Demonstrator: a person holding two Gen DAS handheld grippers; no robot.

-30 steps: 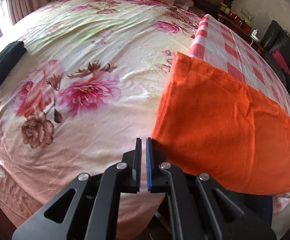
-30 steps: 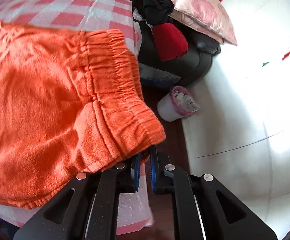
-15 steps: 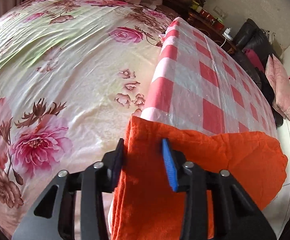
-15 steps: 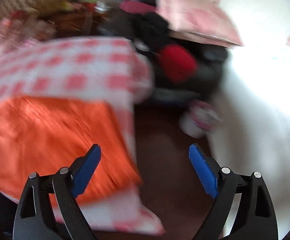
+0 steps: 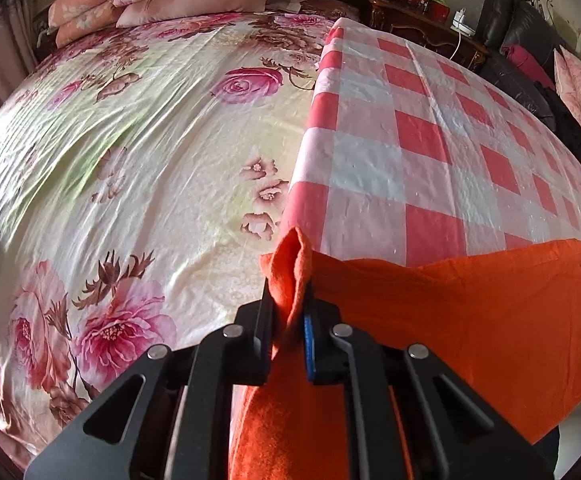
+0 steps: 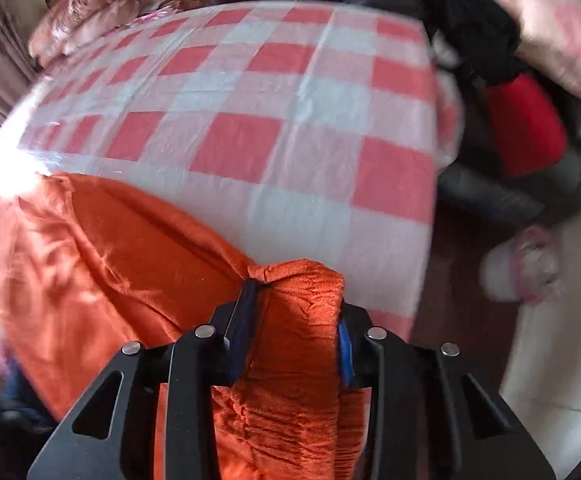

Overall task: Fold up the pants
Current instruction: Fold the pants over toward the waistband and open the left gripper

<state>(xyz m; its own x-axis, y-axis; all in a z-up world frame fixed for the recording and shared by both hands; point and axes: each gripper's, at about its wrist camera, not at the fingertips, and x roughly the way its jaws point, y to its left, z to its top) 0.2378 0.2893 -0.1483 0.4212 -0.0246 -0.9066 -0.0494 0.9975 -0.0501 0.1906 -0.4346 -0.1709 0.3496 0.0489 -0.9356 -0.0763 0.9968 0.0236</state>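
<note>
Left gripper [image 5: 288,312]: 1 unit, hand-held, jaws closing on a pinched fold of the orange pants [image 5: 470,304]; cloth stands up in a small peak between the 2 pads, so the corner is gripped.

Right gripper [image 6: 296,332]: 1 unit, hand-held, jaws closing around a thick bunch of the ribbed elastic waistband [image 6: 302,292]; the bunch fills the gap and both pads press on it.

Pants: 1 item, orange, knit or fleece texture. Location: near edge of the bed, lying on the red-and-white checked cloth [image 5: 422,136], which covers 1 side of the floral bedspread [image 5: 138,140]. Much of the garment hangs off the near edge, below both grippers.

Key relation: the pants' long axis runs side to side between the 2 grippers, left gripper at 1 end, right gripper at the waistband end. The open checked surface lies directly ahead of both, beyond the fabric. Neither hand is clearly nearer; each holds its own end.

Judged step: a 2-point hold is set. The next move likely carries both ends forward onto the checked cloth, kept level and taut.

Risk: thin left pinch may slip.
</note>
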